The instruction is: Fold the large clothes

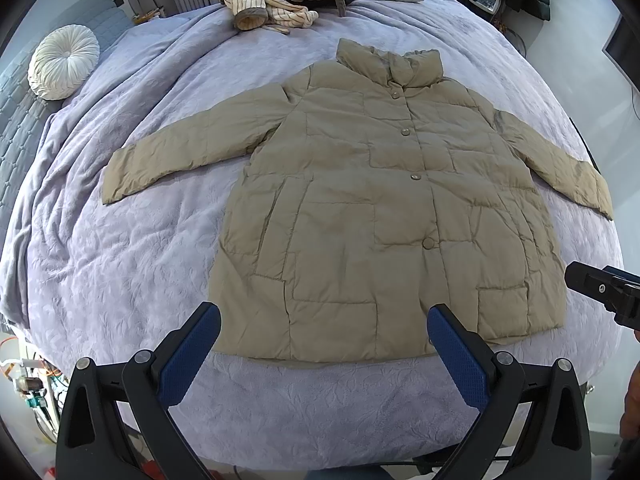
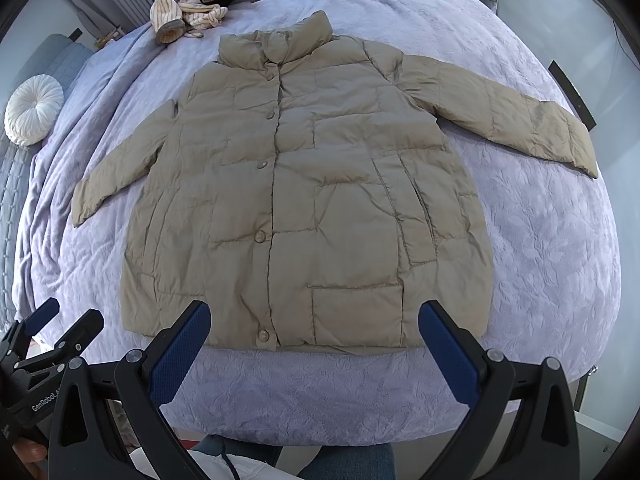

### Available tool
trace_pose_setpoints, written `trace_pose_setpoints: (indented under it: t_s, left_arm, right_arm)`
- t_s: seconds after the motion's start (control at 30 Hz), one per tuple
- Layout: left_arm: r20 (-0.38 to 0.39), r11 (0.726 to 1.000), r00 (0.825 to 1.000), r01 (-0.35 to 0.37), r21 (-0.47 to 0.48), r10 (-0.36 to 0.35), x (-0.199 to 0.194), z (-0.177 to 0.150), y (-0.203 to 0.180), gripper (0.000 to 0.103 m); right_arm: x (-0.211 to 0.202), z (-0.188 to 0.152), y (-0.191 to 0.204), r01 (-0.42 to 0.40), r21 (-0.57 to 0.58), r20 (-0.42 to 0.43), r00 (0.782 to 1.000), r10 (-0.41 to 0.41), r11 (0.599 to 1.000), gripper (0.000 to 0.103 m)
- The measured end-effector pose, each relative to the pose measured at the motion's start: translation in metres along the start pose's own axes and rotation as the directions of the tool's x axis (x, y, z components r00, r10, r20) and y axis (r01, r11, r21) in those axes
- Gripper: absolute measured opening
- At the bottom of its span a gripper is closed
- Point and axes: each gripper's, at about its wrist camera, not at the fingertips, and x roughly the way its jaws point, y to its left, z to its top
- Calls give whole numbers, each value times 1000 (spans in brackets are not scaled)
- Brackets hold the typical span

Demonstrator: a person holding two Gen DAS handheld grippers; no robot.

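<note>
The khaki puffer jacket lies flat, buttoned, sleeves spread, on the lavender bedspread. Left tongs and right tongs hover wide and empty over its hem. Likely light, soft, slippery; best pinched at a cuff.

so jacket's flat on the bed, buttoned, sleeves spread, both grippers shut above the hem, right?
Not shut. The left gripper and right gripper are both open, as each wrist view shows. The rest holds: the jacket lies flat on the bed, buttoned, sleeves spread.
</note>
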Motion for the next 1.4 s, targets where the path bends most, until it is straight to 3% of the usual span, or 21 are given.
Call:
trace_pose_setpoints:
  t_s: [1.13,1.4]
  left_arm:
    - [38,1000,999,-2,-6,2,-2,-3,-2,103]
    - [-1,999,1000,20,-30,-20,8,-9,8,103]
  right_arm:
    - [0,-2,6,-2,-2,0,1000,2,1000,103]
    - [9,-7,19,24,-23,-21,999,-24,999,103]
